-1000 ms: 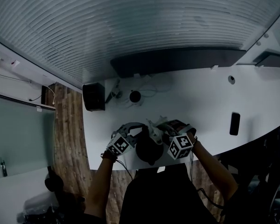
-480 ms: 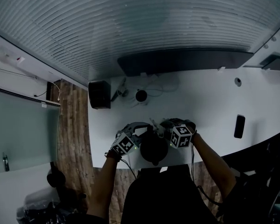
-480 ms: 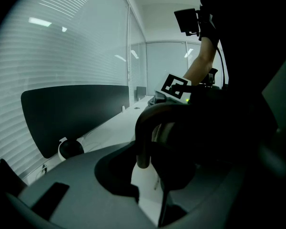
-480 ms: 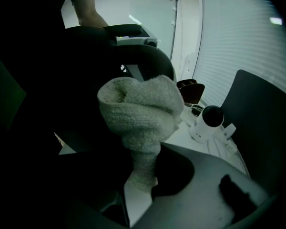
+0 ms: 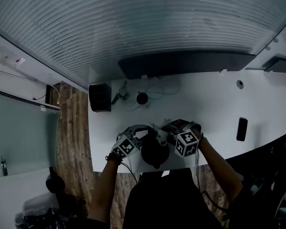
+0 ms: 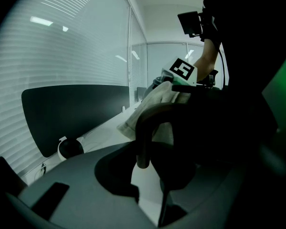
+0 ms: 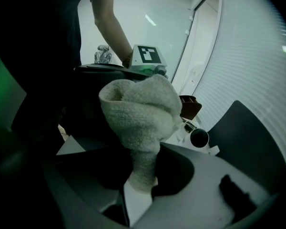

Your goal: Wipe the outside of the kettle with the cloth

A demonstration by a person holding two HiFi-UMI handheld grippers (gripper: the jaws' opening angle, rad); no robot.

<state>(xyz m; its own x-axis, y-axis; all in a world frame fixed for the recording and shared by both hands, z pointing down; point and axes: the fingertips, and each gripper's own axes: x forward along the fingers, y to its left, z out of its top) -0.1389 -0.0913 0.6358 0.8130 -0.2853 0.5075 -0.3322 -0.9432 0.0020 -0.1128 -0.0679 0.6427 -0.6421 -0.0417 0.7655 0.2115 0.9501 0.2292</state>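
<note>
The head view is giving the overall layout from above: a white table running along window blinds on the far side, a black box sitting at the table's far left corner, a small round dark device just right of it, and a flat dark slab lying well apart at the right. The dark kettle is standing at the table's near edge, between the left gripper and the right gripper, but the grips themselves are too small to read there. The left gripper view is supplying one of them: the jaws are closing round the kettle's arched handle and holding it, with the pale cloth showing just beyond the arch. The right gripper view is supplying the other: its jaws are pinching the narrow tail of the cloth, whose bunched, nubbly head is lying against the kettle's upper side. The only markings that can be read are the black-and-white square patterns on each gripper's cube; the kettle's dark surface is giving no legible print in any view.
</note>
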